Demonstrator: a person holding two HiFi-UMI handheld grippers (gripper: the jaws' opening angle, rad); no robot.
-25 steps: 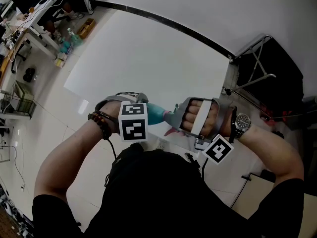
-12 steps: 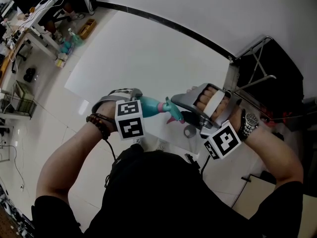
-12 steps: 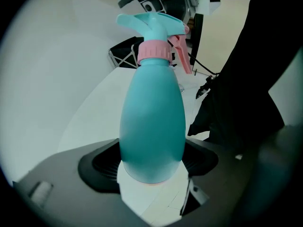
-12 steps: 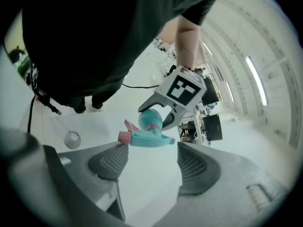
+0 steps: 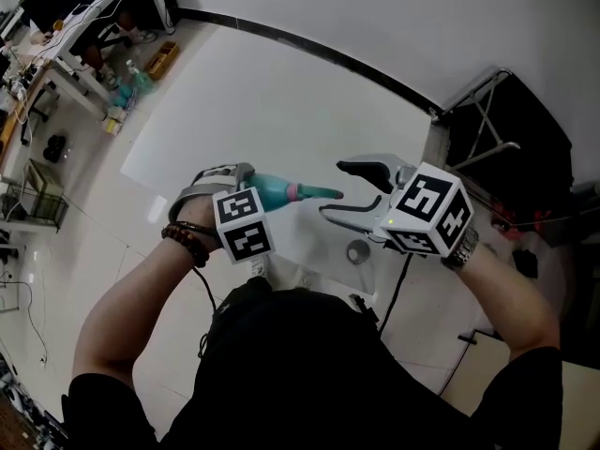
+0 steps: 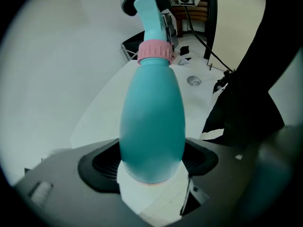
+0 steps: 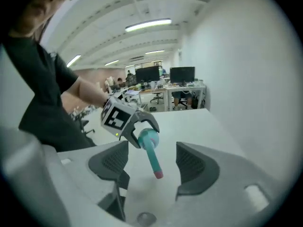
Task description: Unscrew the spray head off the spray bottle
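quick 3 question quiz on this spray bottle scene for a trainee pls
1. True or false: the right gripper is clamped on the spray head.
2. What colour is the collar under the spray head? A pink, B yellow, C black.
3. Fill in: the left gripper holds the spray bottle by its ____ end.
Key: 1 false, its jaws have just opened and stand apart, pressing on nothing; 2 A; 3 bottom.

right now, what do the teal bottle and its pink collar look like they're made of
The spray bottle is probably plastic: smooth, opaque teal with a soft, even satin sheen. The collar is probably plastic too: matte pink, seemingly with fine ridges round it, though the view is too soft to be sure.
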